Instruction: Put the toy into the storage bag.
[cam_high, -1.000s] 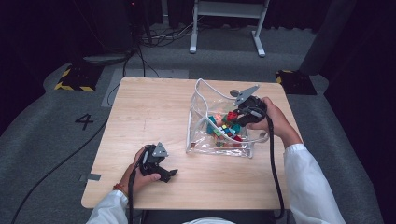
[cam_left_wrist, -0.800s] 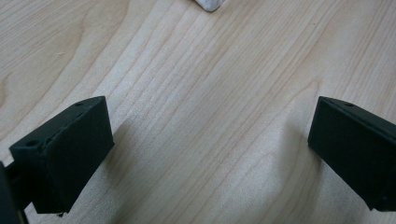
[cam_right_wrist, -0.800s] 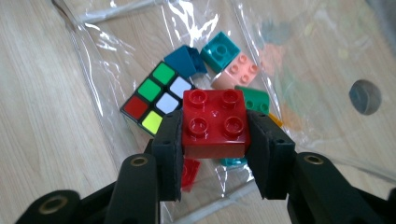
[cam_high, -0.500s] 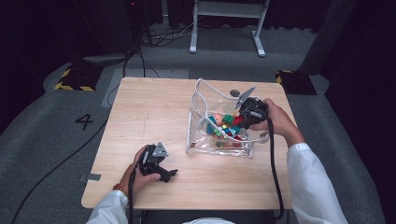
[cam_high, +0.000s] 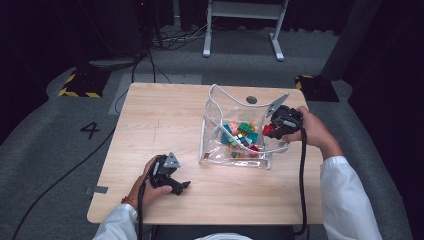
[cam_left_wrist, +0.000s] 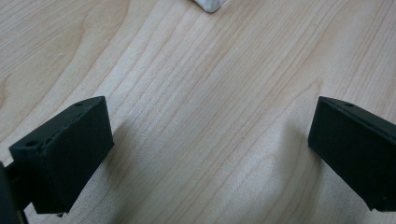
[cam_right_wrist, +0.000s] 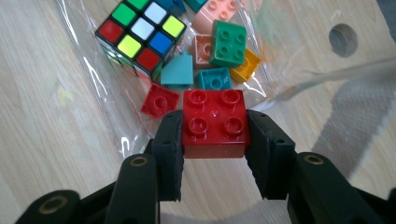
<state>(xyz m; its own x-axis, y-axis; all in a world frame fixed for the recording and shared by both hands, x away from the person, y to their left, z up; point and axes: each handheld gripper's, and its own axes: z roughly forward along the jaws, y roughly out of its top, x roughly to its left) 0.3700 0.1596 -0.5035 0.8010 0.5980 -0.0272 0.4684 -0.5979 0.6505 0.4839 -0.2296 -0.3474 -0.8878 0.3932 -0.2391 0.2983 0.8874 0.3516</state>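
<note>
A red four-stud brick (cam_right_wrist: 212, 105) sits between the jaws of my right gripper (cam_right_wrist: 215, 126), which is shut on it. In the high view that gripper (cam_high: 274, 128) hangs at the right edge of a clear plastic bag (cam_high: 215, 107), holding the red brick (cam_high: 268, 130) just above the rim. Inside the bag lie a colour cube (cam_right_wrist: 140, 35) and several bricks, among them green (cam_right_wrist: 228, 43), teal (cam_right_wrist: 214, 79) and a small red one (cam_right_wrist: 160, 100). My left gripper (cam_high: 181, 186) rests on the table's front left; its jaws (cam_left_wrist: 210, 135) stand wide open over bare wood.
The wooden table (cam_high: 160, 120) has a round hole (cam_high: 251, 99) behind the bag. A white corner of the bag (cam_left_wrist: 210, 4) lies just ahead of the left gripper. A cable trails from each gripper toward the front edge. Grey floor surrounds the table.
My right gripper has moved to the right, from over the bag's middle toward its right edge, carrying the red brick. The left gripper has stayed put.
</note>
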